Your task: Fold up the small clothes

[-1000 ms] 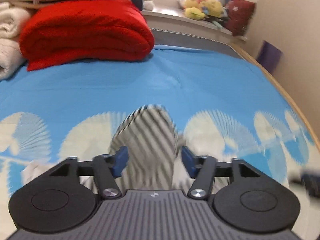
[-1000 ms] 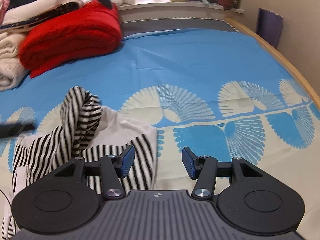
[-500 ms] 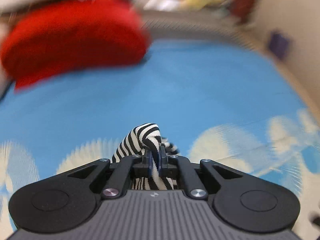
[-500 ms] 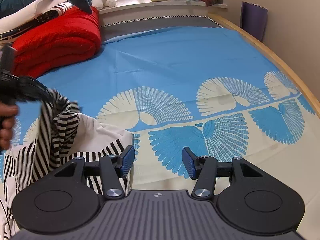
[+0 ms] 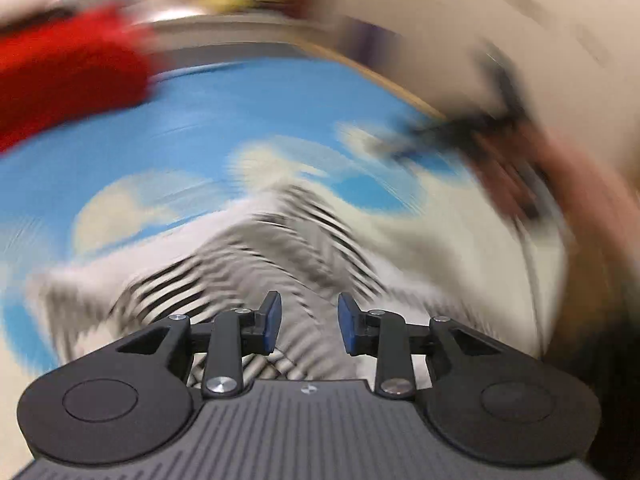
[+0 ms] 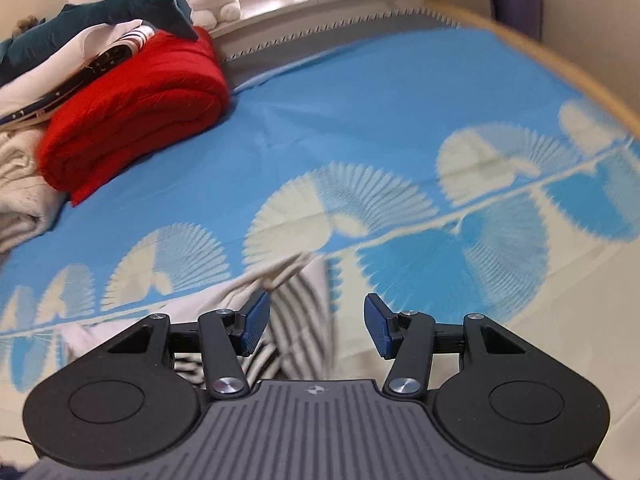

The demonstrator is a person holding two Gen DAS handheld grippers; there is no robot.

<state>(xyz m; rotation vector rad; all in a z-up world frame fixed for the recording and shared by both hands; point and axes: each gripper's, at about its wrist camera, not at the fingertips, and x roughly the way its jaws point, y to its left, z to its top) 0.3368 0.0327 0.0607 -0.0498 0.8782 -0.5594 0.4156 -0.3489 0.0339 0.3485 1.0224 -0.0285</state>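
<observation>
**Visitor:** Where's the garment they're meant to fold?

**Onlooker:** It's the striped top [image 5: 280, 264], black and white, lying crumpled on the blue fan-print sheet [image 6: 380, 92]. In the left wrist view it fills the lower middle of the frame, just beyond the tongs. In the right wrist view a corner of it [image 6: 296, 312] pokes up in the lower centre.

**Visitor:** Is either tool holding it?

**Onlooker:** No. The left gripper [image 5: 309, 322] has its jaws opening, with a clear gap and stripes showing through from underneath. The pads aren't pressing on any cloth. That view is heavily smeared, so I can't make out finer folds.

**Visitor:** And the other one?

**Onlooker:** The right gripper [image 6: 316, 322] stands moderately wide with nothing held. The cloth lies under its left finger [image 6: 254, 324] and the gap, which I'd guess is a spot for catching the near edge. In the left view it is a dark blur [image 5: 472, 128] at the upper right.

**Visitor:** Why is the top in such a heap?

**Onlooker:** To my eye it hasn't been spread flat yet, and that has to come before any fold.

**Visitor:** And that pile in the upper left?

**Onlooker:** That's a red blanket [image 6: 132, 120] with a plush shark [image 6: 120, 4] on top, pushed well away, likely to leave the sheet free.
</observation>
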